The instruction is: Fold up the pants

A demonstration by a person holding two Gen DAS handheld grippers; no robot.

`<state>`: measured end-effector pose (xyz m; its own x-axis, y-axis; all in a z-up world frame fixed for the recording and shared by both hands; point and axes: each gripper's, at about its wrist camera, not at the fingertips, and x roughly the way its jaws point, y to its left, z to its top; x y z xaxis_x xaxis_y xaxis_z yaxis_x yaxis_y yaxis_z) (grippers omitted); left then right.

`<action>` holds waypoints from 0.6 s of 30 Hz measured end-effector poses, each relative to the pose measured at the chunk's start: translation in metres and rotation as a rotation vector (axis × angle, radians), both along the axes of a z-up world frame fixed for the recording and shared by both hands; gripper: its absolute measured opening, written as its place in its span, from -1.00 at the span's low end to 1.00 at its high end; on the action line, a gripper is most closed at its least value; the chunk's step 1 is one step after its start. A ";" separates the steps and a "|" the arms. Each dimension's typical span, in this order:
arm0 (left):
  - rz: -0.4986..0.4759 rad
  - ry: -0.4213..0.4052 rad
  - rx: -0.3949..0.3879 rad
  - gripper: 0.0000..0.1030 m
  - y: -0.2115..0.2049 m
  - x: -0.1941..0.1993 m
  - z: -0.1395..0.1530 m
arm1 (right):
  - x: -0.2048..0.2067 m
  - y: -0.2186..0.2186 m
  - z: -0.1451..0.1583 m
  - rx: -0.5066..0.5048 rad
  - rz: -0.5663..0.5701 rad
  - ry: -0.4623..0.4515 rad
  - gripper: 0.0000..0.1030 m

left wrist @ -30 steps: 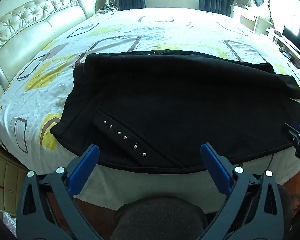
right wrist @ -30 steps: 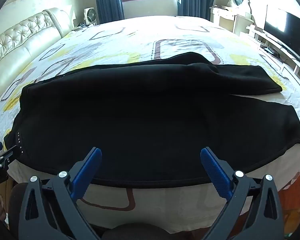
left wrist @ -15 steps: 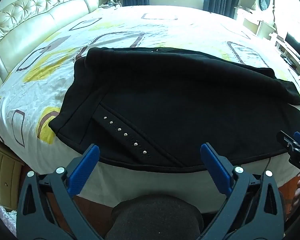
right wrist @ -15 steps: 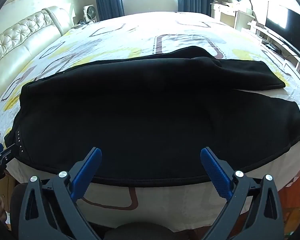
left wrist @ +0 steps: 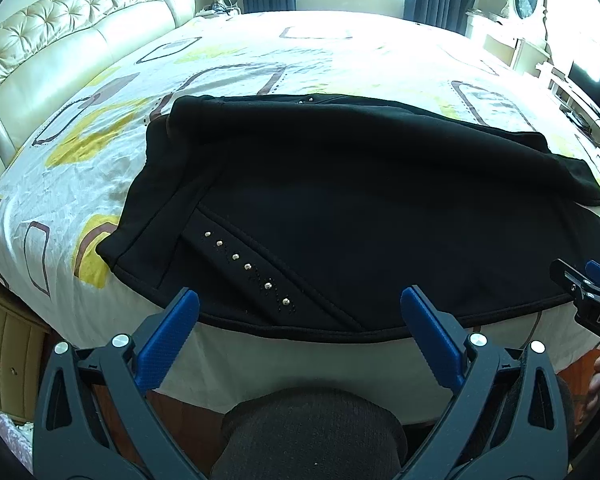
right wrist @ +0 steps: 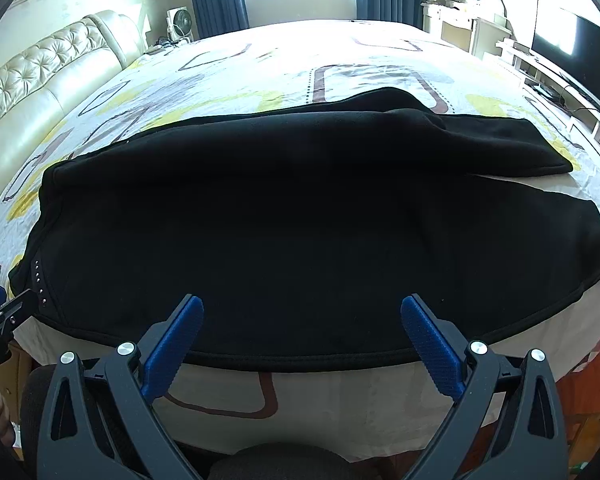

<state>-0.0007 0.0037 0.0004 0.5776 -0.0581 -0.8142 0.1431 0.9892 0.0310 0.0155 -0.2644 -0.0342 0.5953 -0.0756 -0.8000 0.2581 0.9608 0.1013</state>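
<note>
Ahead of your left gripper (left wrist: 300,312), the pants (left wrist: 340,216) lie flat across the bed (left wrist: 80,184), waistband off to its left side and the legs running away to its right. Both of its blue fingers (left wrist: 168,336) stand wide apart with nothing between them, short of the near hem, which overhangs the mattress edge. A row of 6 studs (left wrist: 246,267) sits just beyond the left finger. Your right gripper (left wrist: 592,292) shows at the far right of this view.

From the right wrist, that tool (right wrist: 300,320) is likewise spread open and empty, just short of the same hem. Beyond it and to its right, 1 leg lies loosely over the other, cuffs uneven.

Risk, as I judge it: pinch only the top layer and the fold will skew; drag the hem toward you and the pants could slide off the bed.
</note>
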 end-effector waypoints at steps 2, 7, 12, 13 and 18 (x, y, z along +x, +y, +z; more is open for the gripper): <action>0.003 0.001 0.001 0.96 0.000 -0.001 0.000 | 0.000 0.000 -0.001 0.001 0.000 0.003 0.92; -0.002 0.004 0.002 0.96 -0.001 -0.001 -0.001 | 0.001 0.000 -0.003 0.011 0.000 0.011 0.92; -0.004 0.002 0.002 0.96 -0.002 -0.002 -0.001 | 0.003 0.000 -0.005 0.017 -0.001 0.017 0.92; -0.005 0.004 0.001 0.96 -0.002 -0.001 -0.001 | 0.003 0.000 -0.005 0.018 -0.001 0.020 0.92; -0.003 0.008 0.000 0.96 -0.002 -0.001 -0.002 | 0.004 -0.001 -0.007 0.020 -0.002 0.023 0.92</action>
